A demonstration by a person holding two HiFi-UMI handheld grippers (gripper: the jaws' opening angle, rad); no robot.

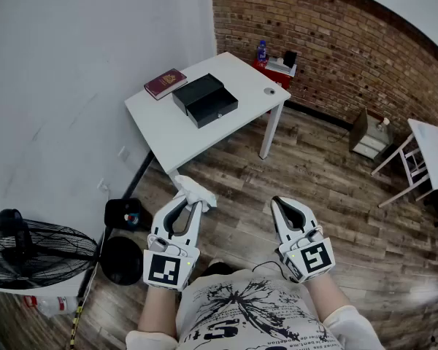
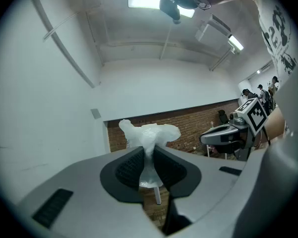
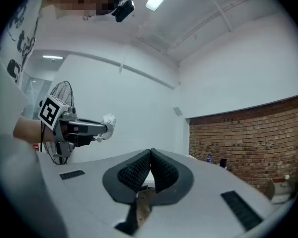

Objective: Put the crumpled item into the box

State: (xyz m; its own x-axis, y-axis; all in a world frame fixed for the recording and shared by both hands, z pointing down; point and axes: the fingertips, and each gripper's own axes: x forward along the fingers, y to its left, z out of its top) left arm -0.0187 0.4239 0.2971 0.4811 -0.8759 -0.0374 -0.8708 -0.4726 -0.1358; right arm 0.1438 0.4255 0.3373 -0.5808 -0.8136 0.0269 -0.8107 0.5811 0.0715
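Observation:
A crumpled white item (image 1: 196, 192) sticks out of my left gripper (image 1: 192, 204), which is shut on it above the wooden floor. In the left gripper view the crumpled white item (image 2: 149, 136) bulges past the pads and a strip of it runs down between them. The black box (image 1: 204, 99) lies open on the white table (image 1: 160, 126), well ahead of both grippers. My right gripper (image 1: 277, 203) hangs beside the left one, shut with nothing in it; in its own view the pads (image 3: 150, 168) meet tip to tip. The right gripper view also shows the left gripper (image 3: 105, 128) with the white item (image 3: 109, 120).
A dark red book (image 1: 165, 83) lies on the table behind the box, and a small round thing (image 1: 269, 91) near its right corner. A black fan (image 1: 29, 246) and black objects (image 1: 124, 214) stand on the floor at left. A brick wall (image 1: 336, 42) runs along the back.

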